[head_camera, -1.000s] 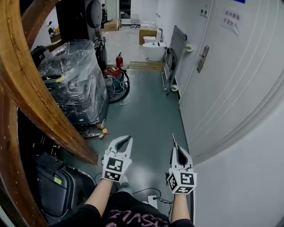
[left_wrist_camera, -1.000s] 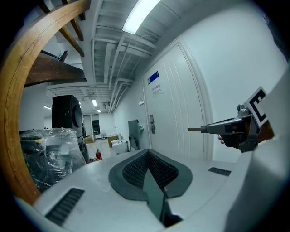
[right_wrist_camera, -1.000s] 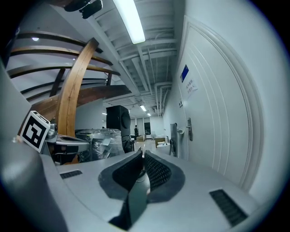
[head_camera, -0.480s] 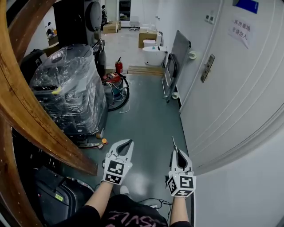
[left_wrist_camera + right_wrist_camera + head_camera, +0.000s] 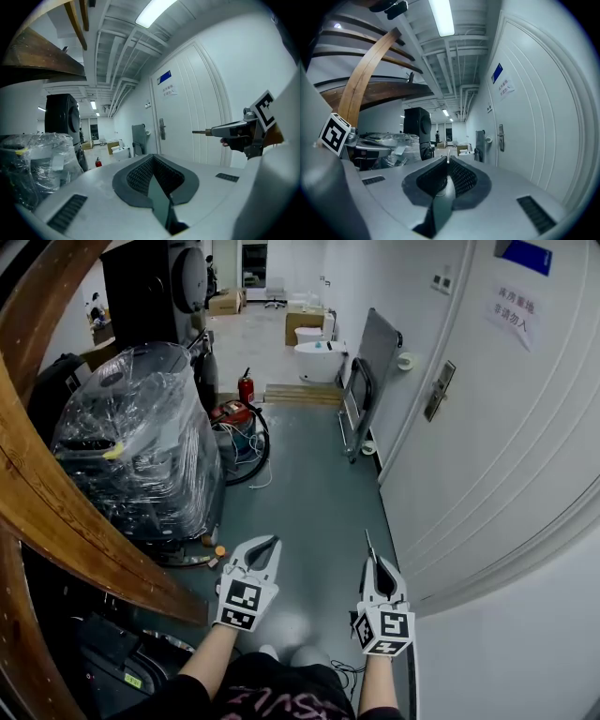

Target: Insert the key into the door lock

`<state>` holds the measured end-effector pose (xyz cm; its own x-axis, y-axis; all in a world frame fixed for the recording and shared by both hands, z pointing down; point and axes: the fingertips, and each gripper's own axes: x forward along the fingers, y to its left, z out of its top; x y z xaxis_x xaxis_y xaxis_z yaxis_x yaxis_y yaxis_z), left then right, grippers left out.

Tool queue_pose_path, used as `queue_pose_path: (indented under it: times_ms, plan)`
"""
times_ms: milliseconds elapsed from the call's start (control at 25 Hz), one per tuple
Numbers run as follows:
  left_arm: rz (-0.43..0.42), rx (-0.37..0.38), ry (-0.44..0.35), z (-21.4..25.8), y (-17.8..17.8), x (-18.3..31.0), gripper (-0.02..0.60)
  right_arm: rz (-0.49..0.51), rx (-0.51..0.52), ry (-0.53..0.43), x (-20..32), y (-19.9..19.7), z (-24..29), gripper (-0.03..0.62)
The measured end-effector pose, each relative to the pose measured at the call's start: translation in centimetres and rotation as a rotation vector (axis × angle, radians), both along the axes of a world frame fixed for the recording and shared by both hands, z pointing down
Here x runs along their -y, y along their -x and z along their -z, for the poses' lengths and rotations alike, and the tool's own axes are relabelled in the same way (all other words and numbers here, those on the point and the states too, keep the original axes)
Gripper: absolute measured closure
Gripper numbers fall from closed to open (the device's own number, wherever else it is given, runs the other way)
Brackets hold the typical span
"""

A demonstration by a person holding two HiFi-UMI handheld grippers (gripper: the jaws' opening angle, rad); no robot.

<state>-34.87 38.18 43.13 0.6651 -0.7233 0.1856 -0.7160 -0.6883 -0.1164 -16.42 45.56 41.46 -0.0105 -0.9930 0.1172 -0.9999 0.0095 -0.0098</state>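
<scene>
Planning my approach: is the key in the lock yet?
Out. The key sticks from the right gripper, far short of the lock.

Key (image 5: 367,544): thin shaft, clamped in right gripper (image 5: 371,561), pointing forward. Door lock (image 5: 436,390): on white door (image 5: 506,427), well apart.

I log: door (image 5: 487,456) smooth white paint, satin; lock plate (image 5: 437,390) dull metal; floor (image 5: 309,493) glossy grey; curved beam (image 5: 66,512) varnished wood; wrap (image 5: 141,427) clear crinkled plastic; key (image 5: 367,542) bare metal.
</scene>
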Motion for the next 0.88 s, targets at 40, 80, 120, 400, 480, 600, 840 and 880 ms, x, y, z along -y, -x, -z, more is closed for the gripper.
queue_pose_path:
  times_ms: [40, 80, 120, 400, 480, 600, 840, 880]
  plan:
    - [-0.004, 0.0, -0.001, 0.0, 0.0, 0.2, 0.569, -0.004, -0.005, 0.004, 0.2, 0.0, -0.1, 0.514]
    - [-0.008, 0.001, -0.002, -0.1, 0.0, 0.4, 0.569, -0.009, -0.007, 0.008, 0.3, 0.0, -0.2, 0.514]
    - [-0.011, 0.002, -0.003, -0.1, -0.1, 0.7, 0.569, -0.016, -0.004, 0.012, 0.4, -0.2, -0.4, 0.514]
    - [-0.057, 0.003, -0.005, -0.2, -2.7, 2.7, 0.569, -0.056, 0.017, 0.003, 2.0, -2.2, -0.5, 0.514]
    - [-0.071, 0.014, -0.004, -0.6, -3.7, 3.5, 0.569, -0.063, 0.019, 0.003, 2.9, -2.9, -0.8, 0.514]
    - [-0.083, 0.022, -0.003, -0.9, -5.2, 5.2, 0.569, -0.073, 0.034, 0.003, 4.4, -4.5, -1.0, 0.514]
    - [-0.087, 0.011, 0.011, -1.4, -7.8, 9.1, 0.569, -0.078, 0.023, 0.005, 8.3, -7.0, -1.1, 0.514]
    - [-0.089, 0.014, 0.014, -1.6, -8.2, 9.7, 0.569, -0.077, 0.02, 0.01, 9.0, -7.3, -1.3, 0.514]
